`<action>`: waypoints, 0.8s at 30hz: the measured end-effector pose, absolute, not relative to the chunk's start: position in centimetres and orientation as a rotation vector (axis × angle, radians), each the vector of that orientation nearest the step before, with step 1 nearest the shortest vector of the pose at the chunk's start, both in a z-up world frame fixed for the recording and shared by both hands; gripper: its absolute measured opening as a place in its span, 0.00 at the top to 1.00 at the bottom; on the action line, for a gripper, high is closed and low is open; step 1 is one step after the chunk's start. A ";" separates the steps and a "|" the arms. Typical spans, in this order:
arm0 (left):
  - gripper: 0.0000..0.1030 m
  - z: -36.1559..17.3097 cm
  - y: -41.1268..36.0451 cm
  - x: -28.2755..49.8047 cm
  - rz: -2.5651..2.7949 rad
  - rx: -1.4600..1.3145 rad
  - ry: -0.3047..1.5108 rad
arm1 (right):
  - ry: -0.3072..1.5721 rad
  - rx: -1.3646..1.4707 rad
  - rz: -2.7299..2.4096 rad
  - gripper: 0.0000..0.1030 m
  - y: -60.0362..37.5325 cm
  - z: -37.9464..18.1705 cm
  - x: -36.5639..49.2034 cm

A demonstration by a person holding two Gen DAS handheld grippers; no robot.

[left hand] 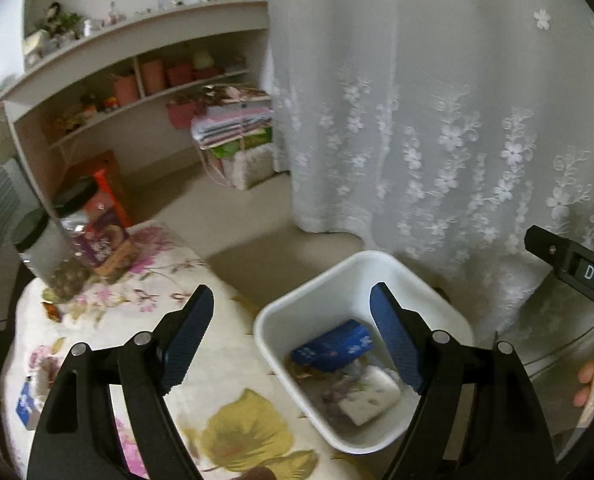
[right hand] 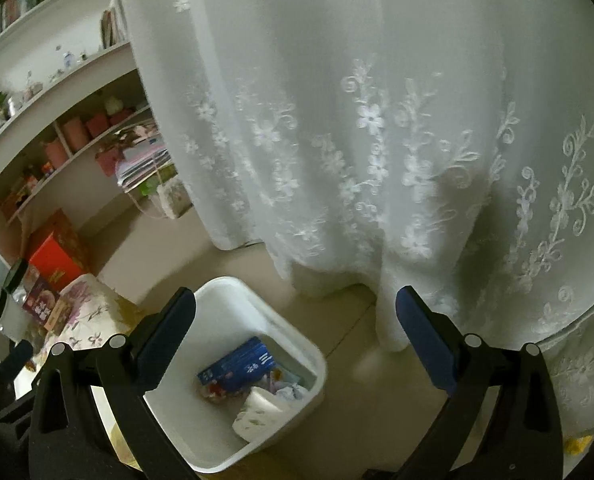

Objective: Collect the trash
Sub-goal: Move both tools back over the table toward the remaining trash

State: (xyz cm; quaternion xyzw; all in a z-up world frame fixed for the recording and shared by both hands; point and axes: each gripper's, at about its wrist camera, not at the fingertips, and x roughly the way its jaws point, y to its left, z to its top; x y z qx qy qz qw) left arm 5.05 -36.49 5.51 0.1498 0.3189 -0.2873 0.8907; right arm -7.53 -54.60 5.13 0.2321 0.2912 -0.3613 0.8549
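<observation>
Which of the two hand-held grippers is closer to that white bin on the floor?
It's close, but probably the right. The right hand-held gripper hangs open directly over the bin. The left hand-held gripper, also open, straddles its edge, partly above the table.

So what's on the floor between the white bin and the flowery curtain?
Nothing: in the right wrist view, only bare floor lies between the white bin and the curtain.
</observation>
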 end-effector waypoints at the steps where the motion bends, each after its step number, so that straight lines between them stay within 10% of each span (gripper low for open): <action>1: 0.24 5.5 -36.0 5.1 -0.583 0.315 0.652 | 0.617 0.486 -0.751 0.07 -54.2 5.1 -7.1; 24: 0.24 6.8 -20.3 10.0 -0.290 0.297 0.565 | 0.612 0.351 -0.486 0.07 -39.3 5.4 2.0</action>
